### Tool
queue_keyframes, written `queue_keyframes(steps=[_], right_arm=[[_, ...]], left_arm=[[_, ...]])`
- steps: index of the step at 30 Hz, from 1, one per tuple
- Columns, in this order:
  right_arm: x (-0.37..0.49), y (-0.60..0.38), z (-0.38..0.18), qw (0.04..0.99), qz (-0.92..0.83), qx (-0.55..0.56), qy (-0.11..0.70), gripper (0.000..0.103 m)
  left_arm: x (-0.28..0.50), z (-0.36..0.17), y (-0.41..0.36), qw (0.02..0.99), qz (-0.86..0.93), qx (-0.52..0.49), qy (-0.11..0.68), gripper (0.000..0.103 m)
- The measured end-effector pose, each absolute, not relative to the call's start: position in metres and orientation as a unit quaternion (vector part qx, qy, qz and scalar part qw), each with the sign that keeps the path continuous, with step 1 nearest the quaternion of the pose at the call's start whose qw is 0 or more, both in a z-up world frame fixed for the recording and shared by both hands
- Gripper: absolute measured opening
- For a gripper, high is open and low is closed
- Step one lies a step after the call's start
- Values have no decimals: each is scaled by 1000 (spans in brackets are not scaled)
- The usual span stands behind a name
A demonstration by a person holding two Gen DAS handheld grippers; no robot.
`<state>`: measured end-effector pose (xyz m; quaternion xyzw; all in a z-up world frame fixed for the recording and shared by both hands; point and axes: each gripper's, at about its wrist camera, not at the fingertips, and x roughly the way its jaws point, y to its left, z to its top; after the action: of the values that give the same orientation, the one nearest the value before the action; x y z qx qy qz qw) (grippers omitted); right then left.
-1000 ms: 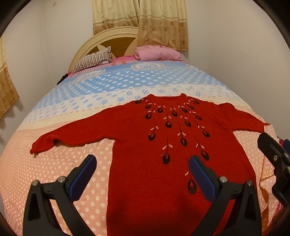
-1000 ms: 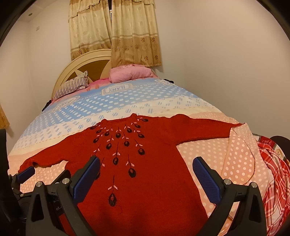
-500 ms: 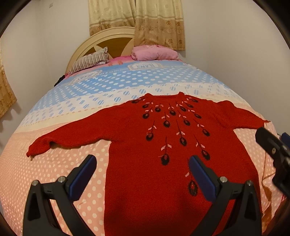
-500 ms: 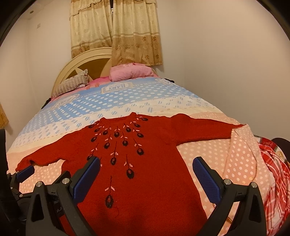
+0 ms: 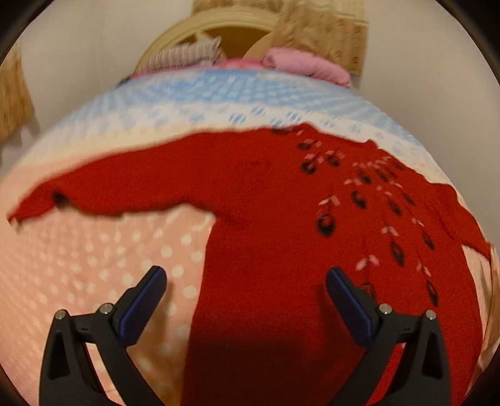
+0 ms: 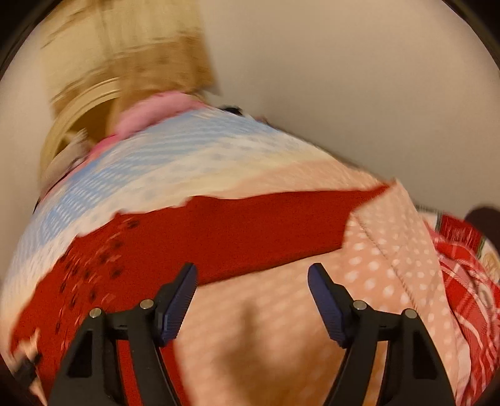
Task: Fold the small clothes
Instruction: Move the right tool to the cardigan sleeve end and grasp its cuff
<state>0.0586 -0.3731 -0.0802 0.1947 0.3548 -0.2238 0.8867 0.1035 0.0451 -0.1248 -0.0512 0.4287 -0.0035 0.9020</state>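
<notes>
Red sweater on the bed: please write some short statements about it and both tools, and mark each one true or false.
1. The red sweater lies spread on the dotted bedspread. True.
2. The left tool grips a sleeve. False: it is open, holding nothing.
3. The right tool has the sweater's hem between its pads. False: its jaws are closing with nothing between them.
4. A pink pillow lies near the headboard. True.

bare bedspread (image 5: 93,265) under left sleeve (image 5: 125,184): open | bare bedspread below right sleeve (image 6: 265,228): open | far end: pillows (image 5: 306,64), headboard (image 5: 218,28) | right edge: plaid cloth (image 6: 465,274)
</notes>
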Motion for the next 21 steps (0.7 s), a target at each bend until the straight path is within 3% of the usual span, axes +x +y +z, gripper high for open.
queue_keyframes(steps=[4,10,15,21], right_arm=[[67,-419,-114,855,-173,299,387,73],[55,-423,-124,832,-331,130,425,73],[23,-408,-104,810,-474,-36,344,73],[47,-396,-132,783,-489,-67,379,73]], left_arm=[[106,-132,48,900,4,-82,428,103],[110,-138,39,898,5,-54,437,103],[112,-138,41,897,4,-56,438,103],[113,-139,40,897,1,-60,437,103]])
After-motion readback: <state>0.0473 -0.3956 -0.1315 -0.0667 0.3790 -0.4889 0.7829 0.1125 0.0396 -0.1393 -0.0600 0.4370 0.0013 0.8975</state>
